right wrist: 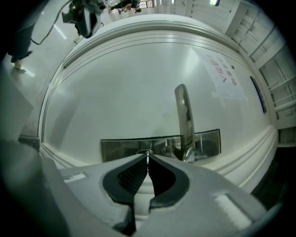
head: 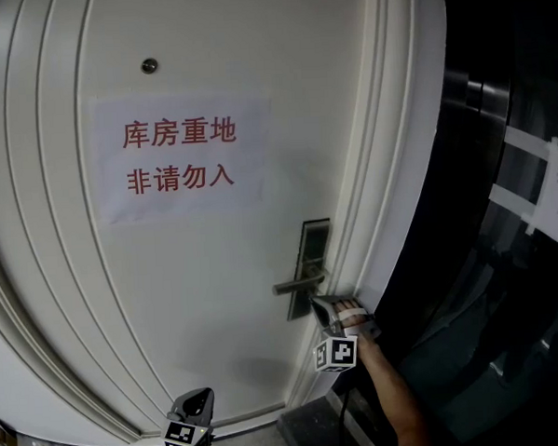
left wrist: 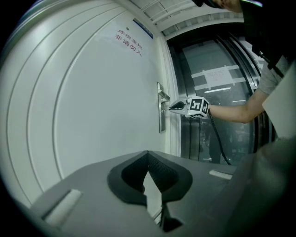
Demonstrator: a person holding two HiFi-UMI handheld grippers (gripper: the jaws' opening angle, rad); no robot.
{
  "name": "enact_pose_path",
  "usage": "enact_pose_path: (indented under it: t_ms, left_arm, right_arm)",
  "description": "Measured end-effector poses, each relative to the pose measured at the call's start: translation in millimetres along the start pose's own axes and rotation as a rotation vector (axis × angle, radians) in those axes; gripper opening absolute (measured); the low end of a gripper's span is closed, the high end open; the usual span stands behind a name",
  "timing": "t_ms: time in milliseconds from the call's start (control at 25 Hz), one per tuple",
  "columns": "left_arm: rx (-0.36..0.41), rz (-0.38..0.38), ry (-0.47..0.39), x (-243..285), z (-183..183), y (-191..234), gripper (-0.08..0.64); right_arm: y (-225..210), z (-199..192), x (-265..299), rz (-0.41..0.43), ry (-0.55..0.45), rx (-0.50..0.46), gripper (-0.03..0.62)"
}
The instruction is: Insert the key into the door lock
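At shiny lock plate [right wrist: 122,148], thin key [right wrist: 148,156]

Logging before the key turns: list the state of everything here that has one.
White panelled door: shut.
Silver lever handle: level, not pressed.
Thin silver key: pinched at the keyhole.
Right tongs: shut on the key.
Left tongs: shut, empty.
White paper sign: flat on the door.

The right claw [right wrist: 148,158] is hiding most of the key [right wrist: 148,153]; the head view's lower edge is cropping the left claw [head: 197,401].
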State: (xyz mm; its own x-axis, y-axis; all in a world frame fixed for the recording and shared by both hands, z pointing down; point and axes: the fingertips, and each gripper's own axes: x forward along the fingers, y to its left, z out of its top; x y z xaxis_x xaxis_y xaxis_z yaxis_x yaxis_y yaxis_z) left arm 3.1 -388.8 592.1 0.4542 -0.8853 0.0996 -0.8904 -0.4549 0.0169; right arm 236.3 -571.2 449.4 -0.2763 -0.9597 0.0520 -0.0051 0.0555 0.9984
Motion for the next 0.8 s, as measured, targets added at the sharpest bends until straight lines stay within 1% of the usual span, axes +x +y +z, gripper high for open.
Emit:
enact_pose_path:
  t_ms: [240, 480, 800]
  left_arm:
    - [-0.003, 0.005, -0.001, -1, 1, 3, 0.002]
    - [0.001, 0.004, -0.003, 1, 2, 3, 0.002]
    - [-0.001, 0.032, -0.005, -3, 3, 13, 0.002]
  right_arm:
    - [2, -1, 4, -0.006, -0.001, -0.007, 0.011]
    - [2, -1, 11, -0.007, 0.007, 0.006, 0.012]
    - [3, -3, 24, -0.013, 0.011, 0.015, 0.012]
